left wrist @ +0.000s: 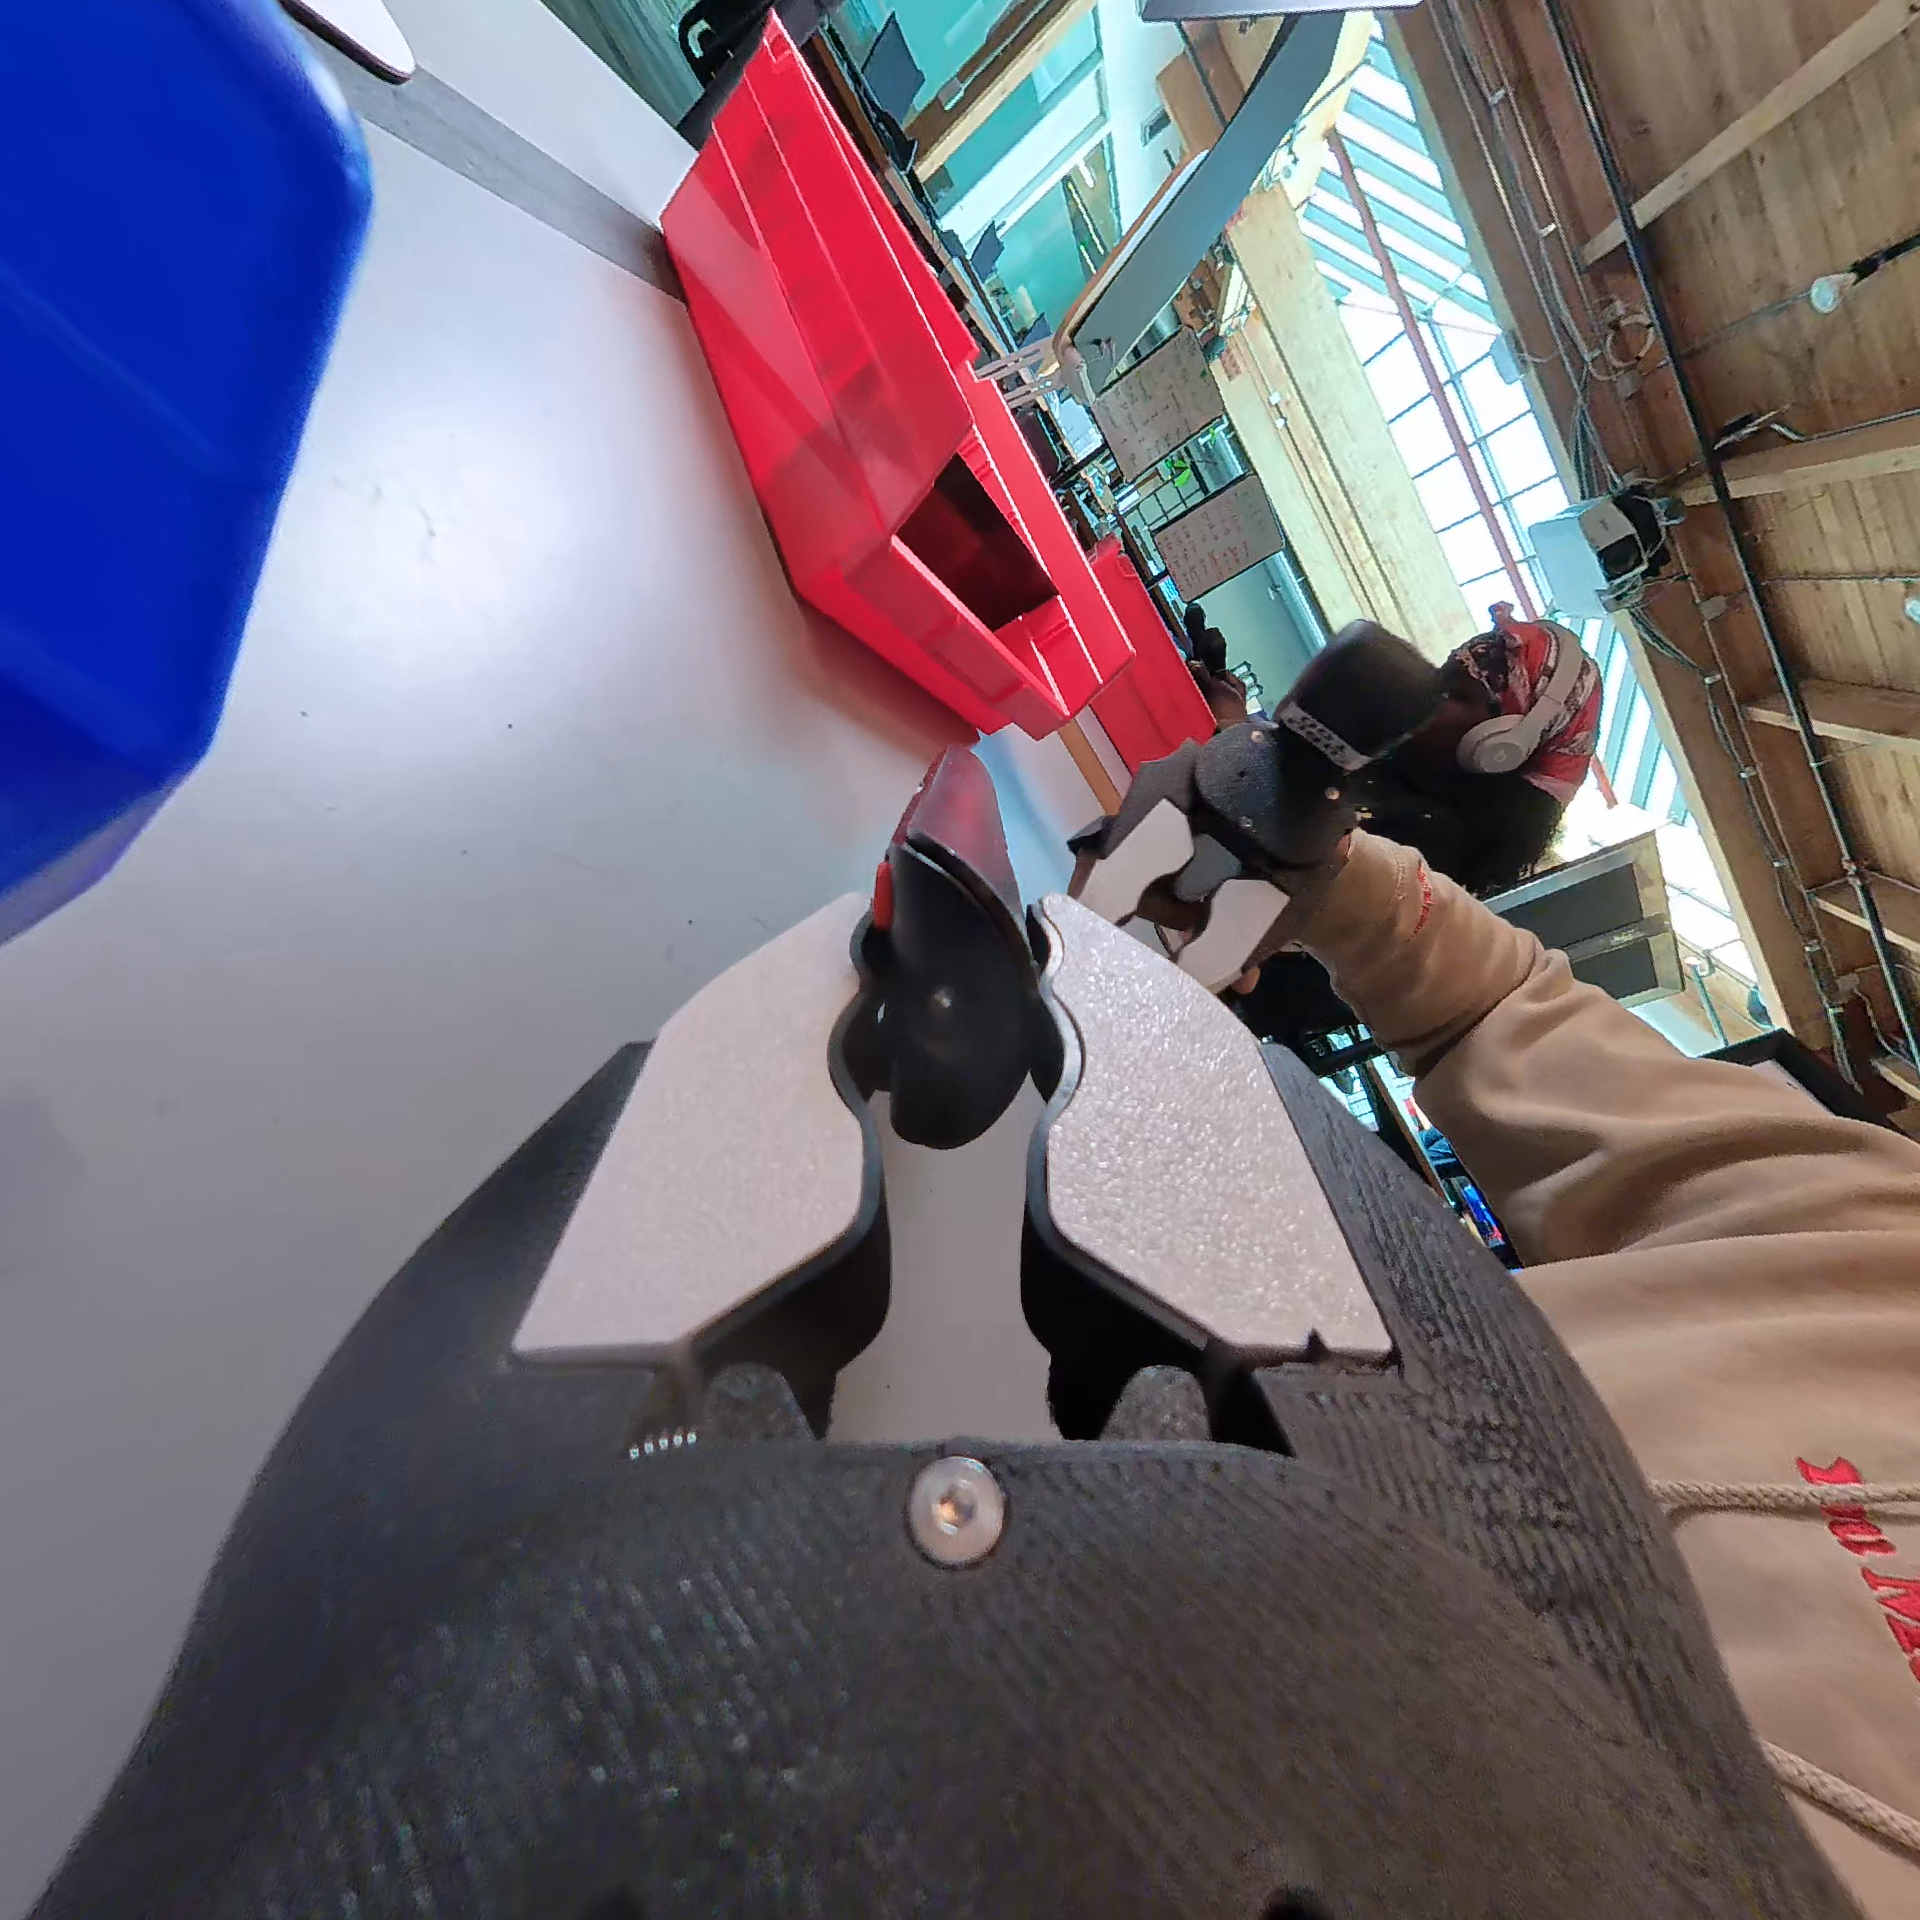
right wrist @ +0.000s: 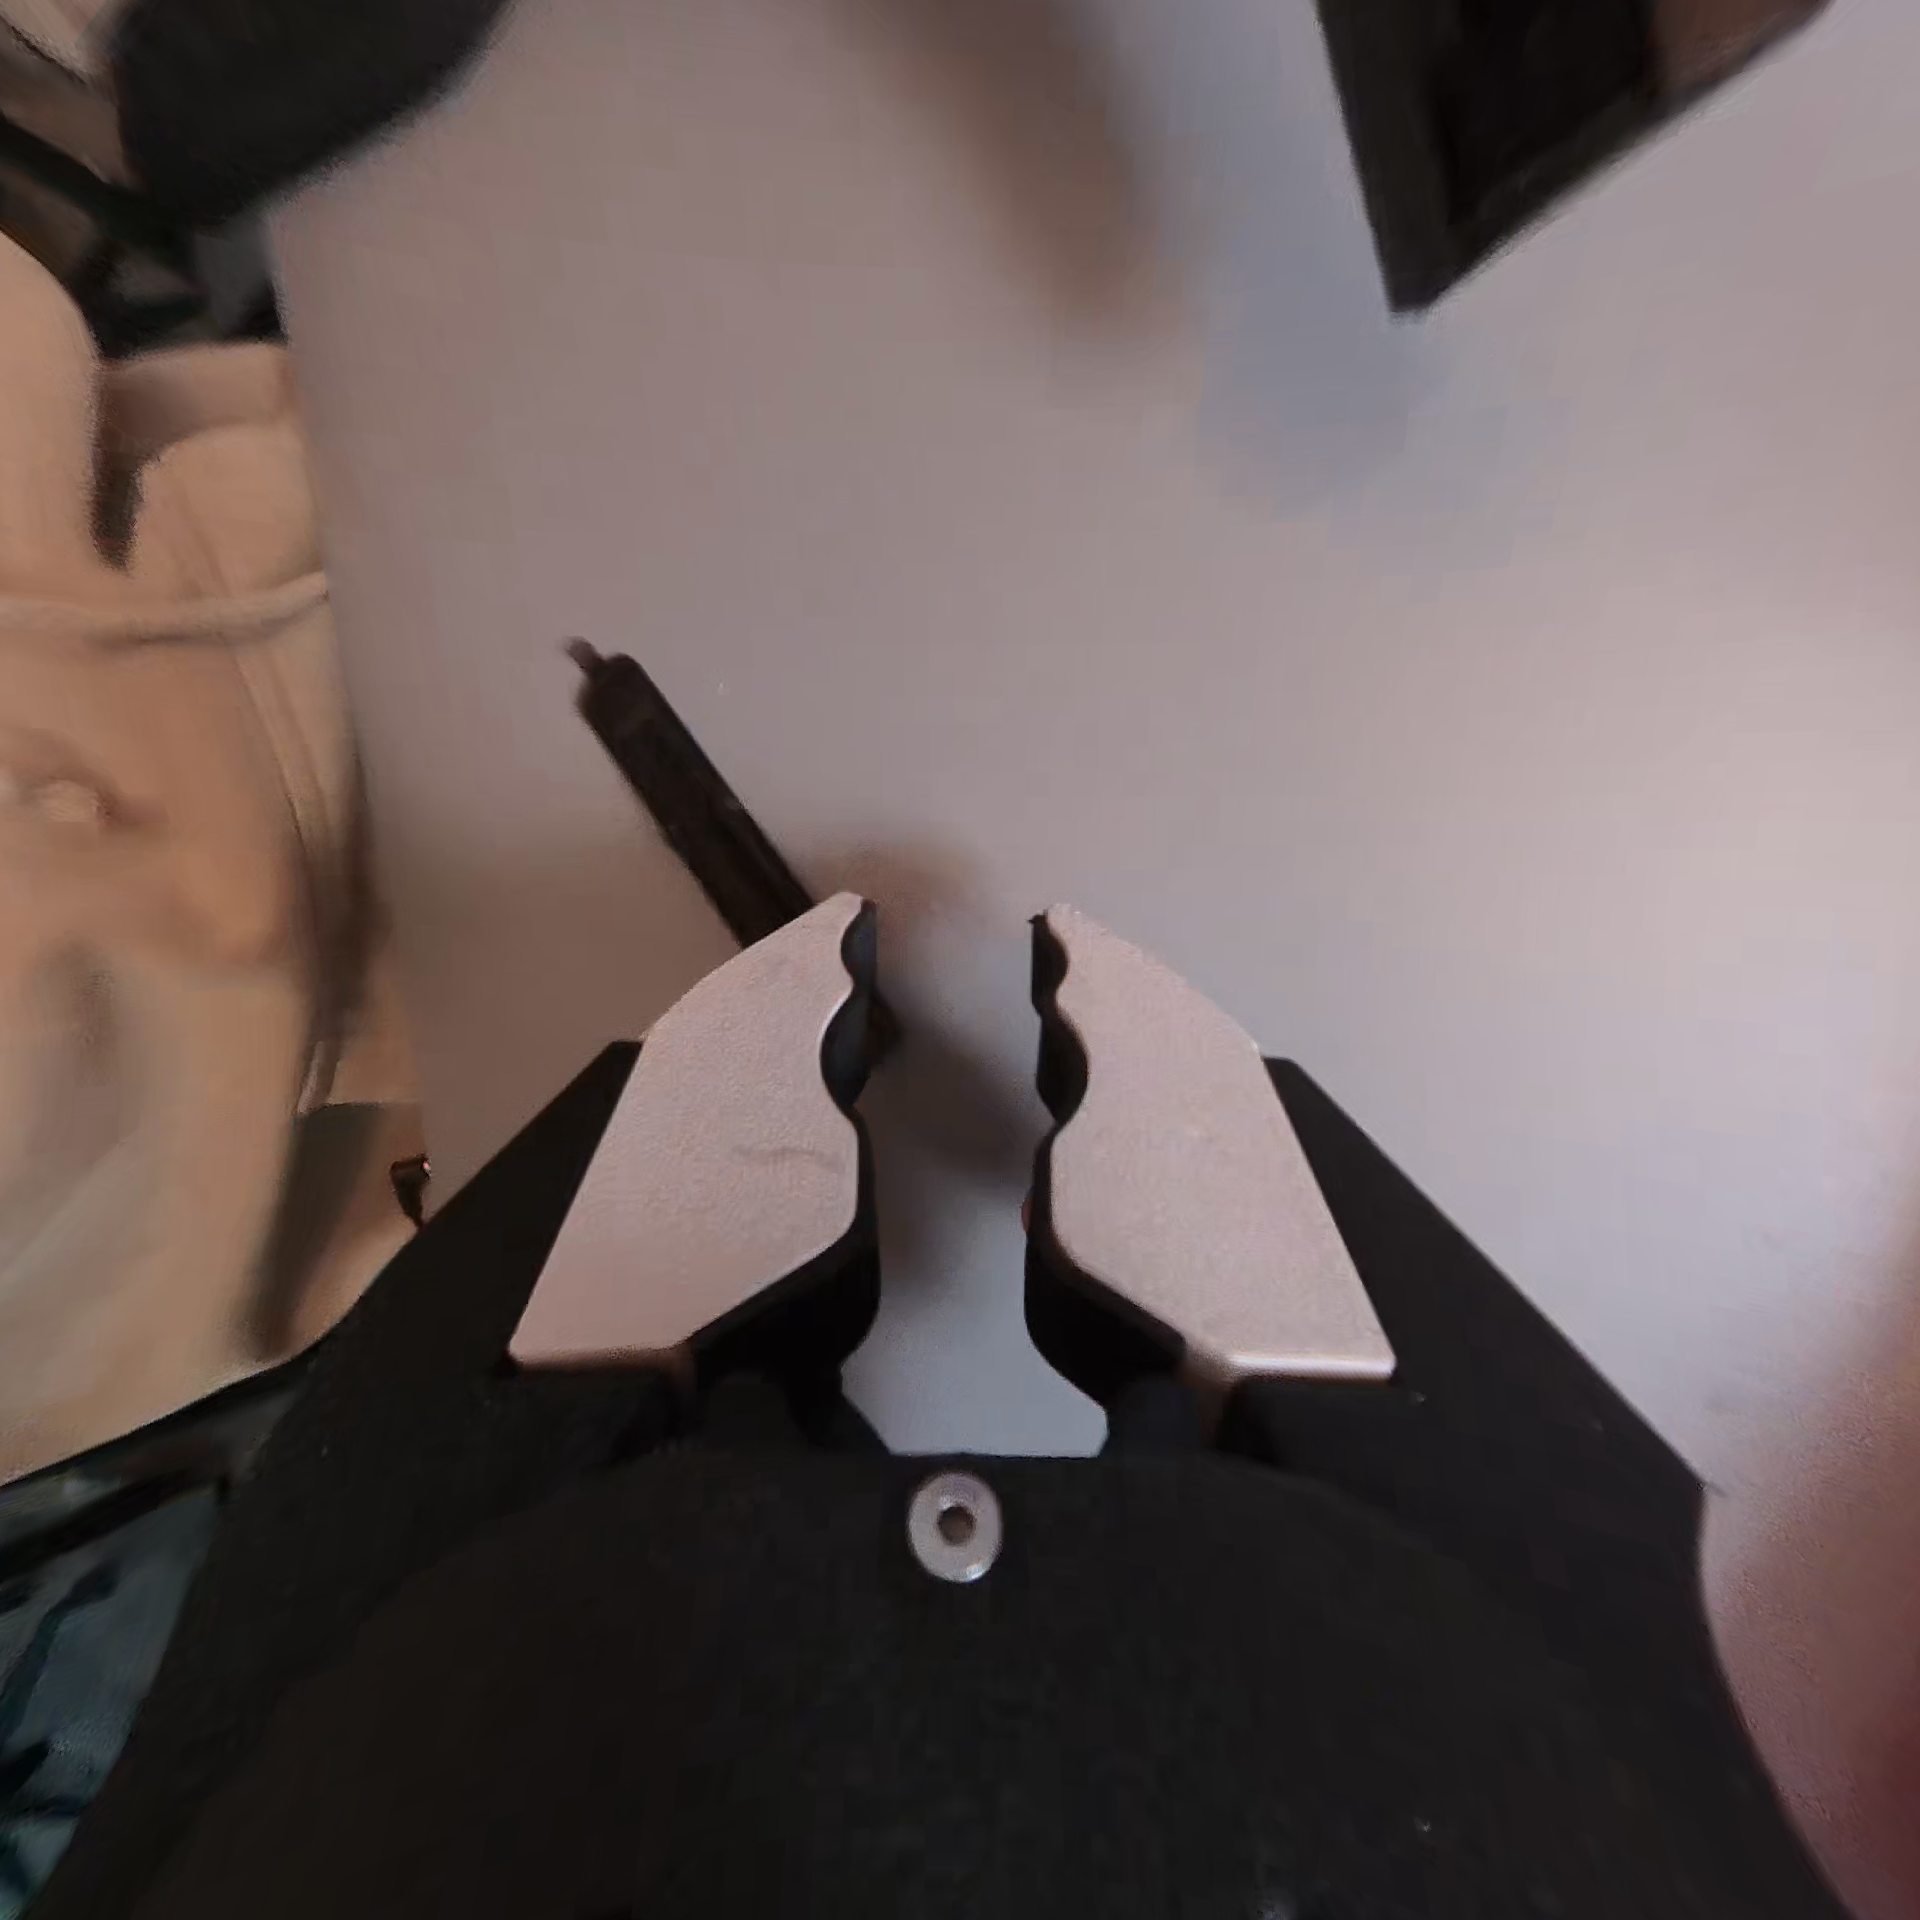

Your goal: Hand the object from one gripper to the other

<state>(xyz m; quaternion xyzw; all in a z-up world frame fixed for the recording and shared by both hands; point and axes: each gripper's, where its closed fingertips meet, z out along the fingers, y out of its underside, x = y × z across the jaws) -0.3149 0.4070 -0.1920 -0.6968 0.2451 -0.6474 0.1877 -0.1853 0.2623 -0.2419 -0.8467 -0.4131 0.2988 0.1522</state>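
My left gripper (left wrist: 948, 925) is shut on a small black object (left wrist: 940, 1039) with a red button and a translucent red tip (left wrist: 961, 805), which sticks out past the fingertips. It is held above the white table (left wrist: 499, 644). My right gripper (left wrist: 1127, 883) shows farther off to the right in the left wrist view, held by a hand in a beige sleeve (left wrist: 1558, 1122), jaws apart and apart from the object. In the right wrist view my right gripper (right wrist: 951, 920) is open and empty above the white table (right wrist: 1351, 727). That view is blurred.
Red plastic bins (left wrist: 862, 416) stand along the far table edge. A blue bin (left wrist: 135, 395) is close at the left. A thin black stick (right wrist: 686, 800) lies by the right gripper's left finger. A dark box (right wrist: 1538, 135) is at the upper right. A person sits beyond the table. The grippers' ends are close to 20 centimeters from one another.
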